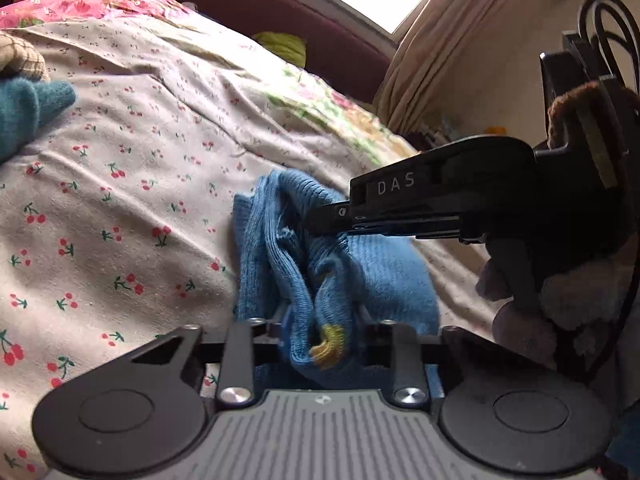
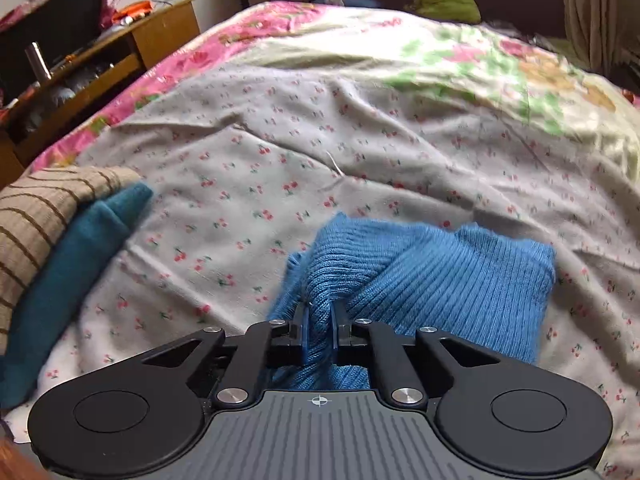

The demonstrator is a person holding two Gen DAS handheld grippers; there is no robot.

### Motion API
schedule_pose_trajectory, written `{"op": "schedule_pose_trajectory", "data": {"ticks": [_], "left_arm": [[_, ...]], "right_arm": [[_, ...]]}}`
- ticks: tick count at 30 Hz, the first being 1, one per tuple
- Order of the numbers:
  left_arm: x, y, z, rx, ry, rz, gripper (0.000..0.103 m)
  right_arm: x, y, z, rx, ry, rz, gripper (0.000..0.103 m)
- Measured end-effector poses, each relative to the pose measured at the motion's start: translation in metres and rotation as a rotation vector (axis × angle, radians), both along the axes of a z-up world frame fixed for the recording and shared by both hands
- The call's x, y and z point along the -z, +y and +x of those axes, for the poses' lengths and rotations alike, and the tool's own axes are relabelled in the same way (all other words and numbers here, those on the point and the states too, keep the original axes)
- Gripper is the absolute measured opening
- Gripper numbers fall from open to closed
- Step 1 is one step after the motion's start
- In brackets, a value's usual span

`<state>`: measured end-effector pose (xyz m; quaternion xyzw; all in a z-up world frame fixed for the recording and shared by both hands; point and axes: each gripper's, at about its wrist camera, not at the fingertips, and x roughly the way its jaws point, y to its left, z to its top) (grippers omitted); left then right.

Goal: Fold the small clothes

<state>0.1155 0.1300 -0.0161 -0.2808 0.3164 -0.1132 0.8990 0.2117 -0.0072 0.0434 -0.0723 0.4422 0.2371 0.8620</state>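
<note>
A small blue ribbed knit garment (image 1: 380, 272) lies bunched on the cherry-print sheet (image 1: 120, 200). It has a yellow patch (image 1: 330, 344) near my left gripper (image 1: 322, 320), whose jaws are closed on a gathered fold of the knit. In the left wrist view my right gripper (image 1: 316, 222) comes in from the right, held by a gloved hand (image 1: 520, 300), its tips pinched on the garment's upper edge. In the right wrist view the blue garment (image 2: 460, 280) spreads to the right, and my right gripper (image 2: 320, 320) is shut on a raised ridge of it.
A teal garment (image 2: 72, 264) and a beige striped one (image 2: 36, 212) are stacked at the left of the bed. A wooden shelf (image 2: 100, 64) with clutter stands beyond the bed's left side. A green cloth (image 2: 448, 4) lies by the dark headboard. Curtains (image 1: 440, 40) hang at the right.
</note>
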Motion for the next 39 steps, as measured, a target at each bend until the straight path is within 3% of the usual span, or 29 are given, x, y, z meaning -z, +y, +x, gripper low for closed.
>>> {"op": "schedule_pose_trajectory", "data": {"ticks": [4,13,17,22,30,39], "left_arm": [[-0.005,0.008,-0.008,-0.031,-0.023,-0.027,0.032],[0.022,0.013,0.007,-0.053,0.186,-0.012,0.031],[0.027,0.011,0.013,-0.054,0.216,0.009,0.031],[0.028,0.009,0.015,-0.054,0.215,0.019,0.033],[0.025,0.007,0.009,-0.072,0.206,0.033,0.033],[-0.03,-0.008,-0.019,-0.147,0.046,0.161,0.035]], "right_arm": [[-0.008,0.013,-0.006,-0.029,-0.017,0.028,0.01],[0.041,0.031,0.008,-0.038,0.086,0.057,0.01],[0.046,0.034,0.011,-0.06,0.13,0.107,0.015],[0.033,0.025,0.0,-0.065,0.087,0.126,0.015],[-0.011,-0.043,-0.039,0.014,-0.04,0.235,0.015],[0.011,-0.127,-0.071,0.204,-0.102,0.251,0.017]]}}
